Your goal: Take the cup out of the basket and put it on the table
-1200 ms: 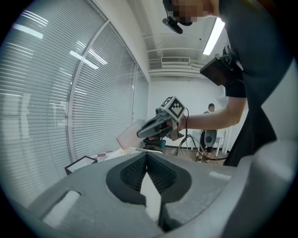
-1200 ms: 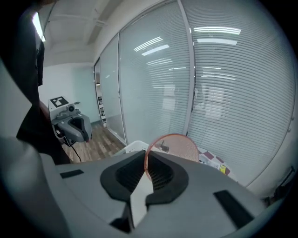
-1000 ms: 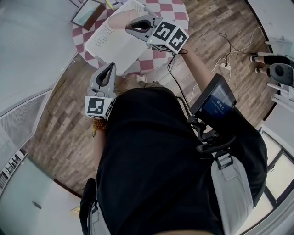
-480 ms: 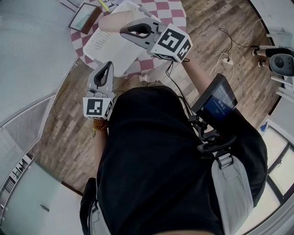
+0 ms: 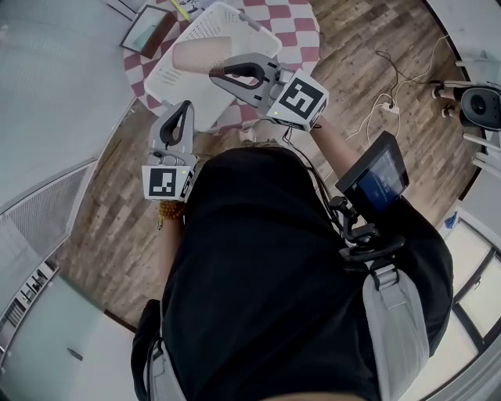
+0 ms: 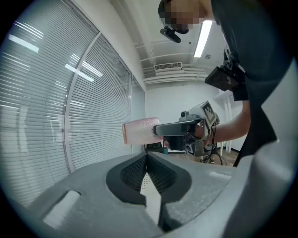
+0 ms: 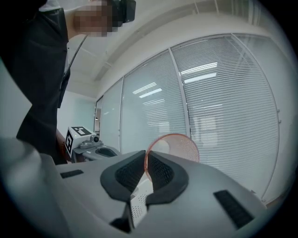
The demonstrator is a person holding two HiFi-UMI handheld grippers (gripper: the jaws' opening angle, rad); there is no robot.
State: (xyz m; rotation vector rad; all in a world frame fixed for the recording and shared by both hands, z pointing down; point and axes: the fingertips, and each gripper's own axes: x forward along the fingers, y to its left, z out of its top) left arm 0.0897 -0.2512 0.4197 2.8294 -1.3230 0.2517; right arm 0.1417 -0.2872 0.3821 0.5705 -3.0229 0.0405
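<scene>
A pale pink translucent cup [image 5: 200, 55] lies on its side in the air above the white perforated basket [image 5: 258, 27]. My right gripper [image 5: 215, 71] is shut on its rim. In the right gripper view the rim of the cup [image 7: 179, 146] is pinched between the pads of that gripper [image 7: 145, 162]. From the left gripper view the cup [image 6: 139, 131] sticks out leftward from the right gripper [image 6: 179, 128]. My left gripper [image 5: 186, 108] hangs lower and to the left, off the table, its jaws [image 6: 147, 162] shut on nothing.
The basket stands on a round table with a red-and-white checked cloth [image 5: 301, 23]. A framed board [image 5: 149, 27] lies at the table's far left. Cables [image 5: 383, 110] and a camera stand [image 5: 479, 106] are on the wooden floor at right. Window blinds run along the left.
The right gripper has drawn back toward the person with the cup in it, away from the basket's middle. The left gripper has barely moved.
</scene>
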